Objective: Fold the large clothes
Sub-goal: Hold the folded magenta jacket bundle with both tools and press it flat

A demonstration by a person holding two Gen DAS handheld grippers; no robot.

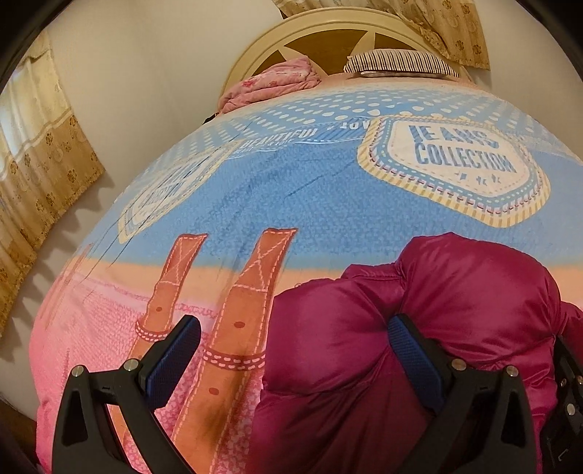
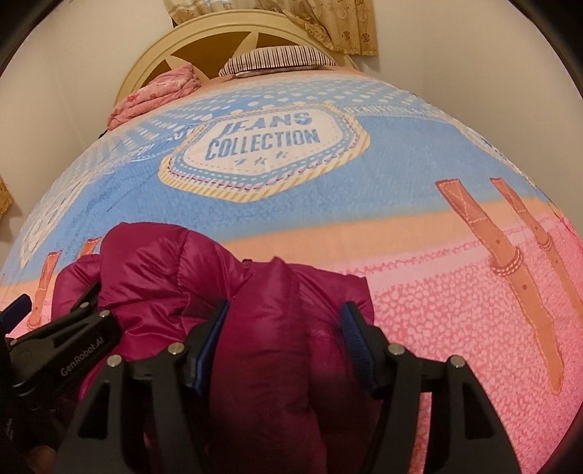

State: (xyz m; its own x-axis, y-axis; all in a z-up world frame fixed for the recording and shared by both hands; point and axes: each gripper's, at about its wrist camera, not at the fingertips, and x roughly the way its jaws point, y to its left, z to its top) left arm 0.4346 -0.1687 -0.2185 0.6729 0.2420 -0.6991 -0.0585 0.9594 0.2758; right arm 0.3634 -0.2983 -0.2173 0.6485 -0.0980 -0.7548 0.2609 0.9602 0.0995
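- jacket (image 2: 262,328) fabric, magenta and puffy, bulges between our right gripper (image 2: 284,339) jaws; the blue pads flank the ridge, and we cannot tell whether they press it.
- our left gripper (image 1: 291,350) stands spread wide, its right pad against the jacket's left edge, its left pad over bare bedspread (image 1: 291,189).
- the bunched jacket lies at the near edge of the bed, straight ahead of the right claw, so we judge the right hand nearer.
- farther off sit a pink bundle (image 1: 273,84), a striped pillow (image 1: 397,62) and the headboard (image 1: 320,32).

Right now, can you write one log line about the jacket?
jacket: magenta, puffy, bunched on bedspread | left gripper: open, at jacket edge | right gripper: astride a jacket fold
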